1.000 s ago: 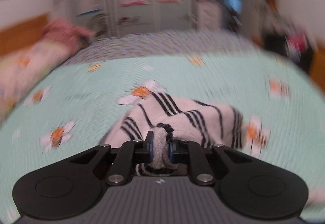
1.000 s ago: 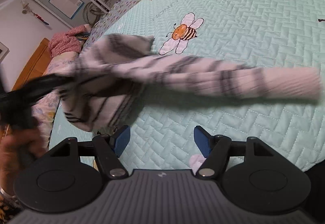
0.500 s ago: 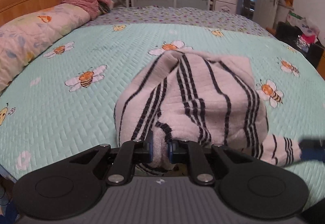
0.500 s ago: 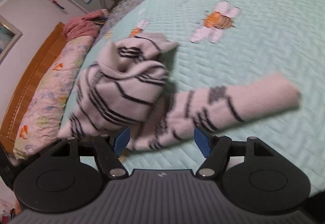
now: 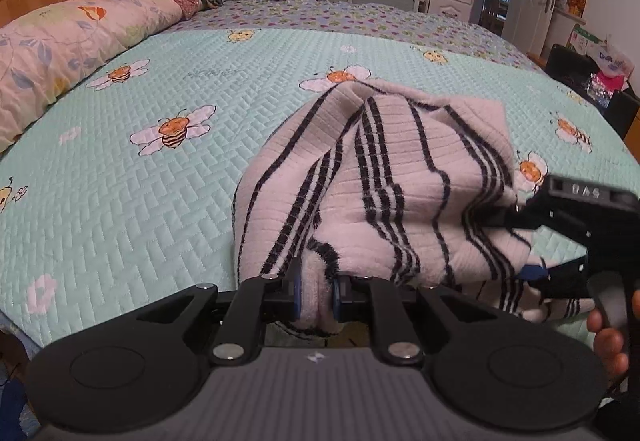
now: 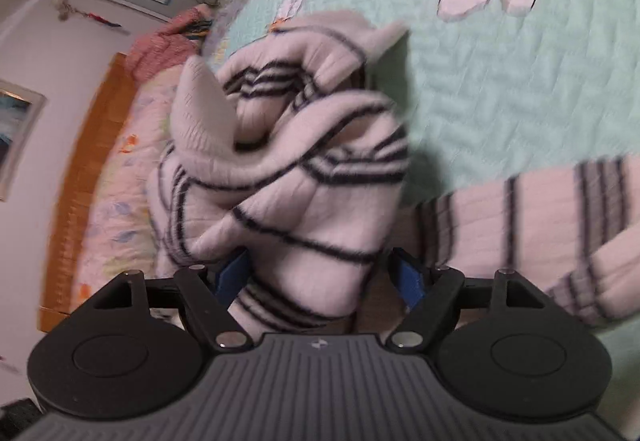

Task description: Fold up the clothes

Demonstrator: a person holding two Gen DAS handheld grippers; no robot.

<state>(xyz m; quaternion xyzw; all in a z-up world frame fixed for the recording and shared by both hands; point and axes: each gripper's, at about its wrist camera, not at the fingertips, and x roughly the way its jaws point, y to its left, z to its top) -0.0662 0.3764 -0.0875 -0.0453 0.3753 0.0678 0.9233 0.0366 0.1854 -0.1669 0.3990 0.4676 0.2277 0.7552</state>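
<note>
Bedroom clutter rings a wide bed (image 5: 120,201) under a mint quilt printed with bees, and the striped sweater (image 5: 400,177) sits bunched in a heap near the front edge, one sleeve (image 6: 560,209) trailing off to the right. The left tongs (image 5: 316,297) are nearly closed, pinching a thick fold of knit between the blue pads. The right tongs (image 6: 320,273) stand about halfway open and have just been closing; a rolled bundle of sweater lies between the jaws, but the pads do not yet seem to press it.

The main risk, as I judge it, is a blind grab. With the cloth crumpled, the right tongs could close on several layers at once instead of a single hem or shoulder, so lifting would drag the whole lump and not spread it. The loose sleeve could be caught underneath and folded in crooked. The left pinch is on a bulky wad, which may slip out once the two hands pull apart.
</note>
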